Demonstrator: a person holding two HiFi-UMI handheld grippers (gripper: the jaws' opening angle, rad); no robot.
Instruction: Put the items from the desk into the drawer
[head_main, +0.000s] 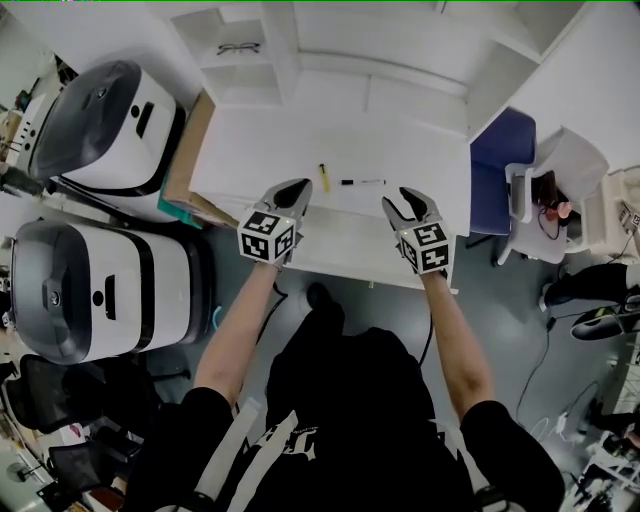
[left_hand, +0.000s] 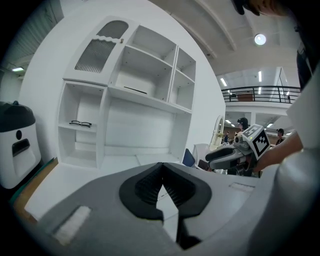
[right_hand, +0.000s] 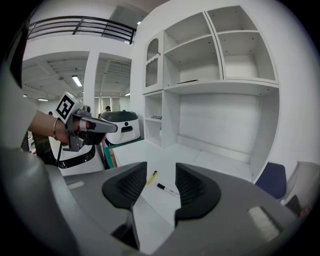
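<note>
Two of the task's items are seen lying on the white bench (head_main: 260, 150): a yellow pen (head_main: 324, 177) and, just to its right, a white marker (head_main: 362, 182) with a black cap. They are near each other but apart. Both are found toward the front middle of the bench, just beyond the two hand-held grippers.

The left hand-held gripper (head_main: 295, 190) is held over the front part of the bench, just short of the yellow pen. Its jaws are brought together at the tips, with nothing between them. The right hand-held gripper (head_main: 410, 203) is held beside it, near the marker's right end. Its jaws are set apart and nothing is gripped (the pen and marker are only seen through the gap, lying further off on the bench).

A pair of glasses (head_main: 238, 47) is laid on a shelf of the white shelf unit (head_main: 285, 60) at the back of the bench. A blue chair (head_main: 500, 150) is placed at the bench's right end, and two white-and-grey machines (head_main: 100, 125) are stood to its left.
</note>
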